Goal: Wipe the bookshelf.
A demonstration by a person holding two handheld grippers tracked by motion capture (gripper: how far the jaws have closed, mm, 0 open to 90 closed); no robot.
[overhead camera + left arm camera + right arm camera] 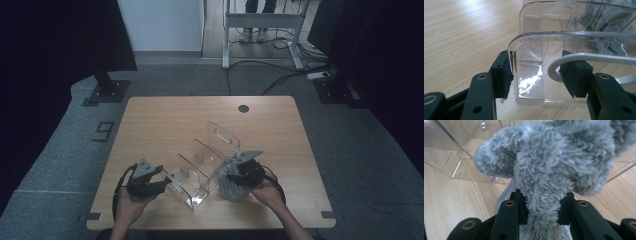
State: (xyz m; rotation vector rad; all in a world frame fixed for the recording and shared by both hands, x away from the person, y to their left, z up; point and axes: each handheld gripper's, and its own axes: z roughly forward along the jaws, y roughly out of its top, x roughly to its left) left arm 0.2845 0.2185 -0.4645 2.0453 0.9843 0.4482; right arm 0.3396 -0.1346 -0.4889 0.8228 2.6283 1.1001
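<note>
On the table stands a clear rack, its near end wall clamped between the jaws of the left gripper, while the right gripper, just beside the rack, is clamped on a grey fluffy cloth.

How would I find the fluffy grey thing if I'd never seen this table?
Start at the wooden table and find the clear plastic rack near its front edge. Just right of the rack, the right gripper pinches the fluffy grey cloth, the one soft, shaggy thing there.
</note>
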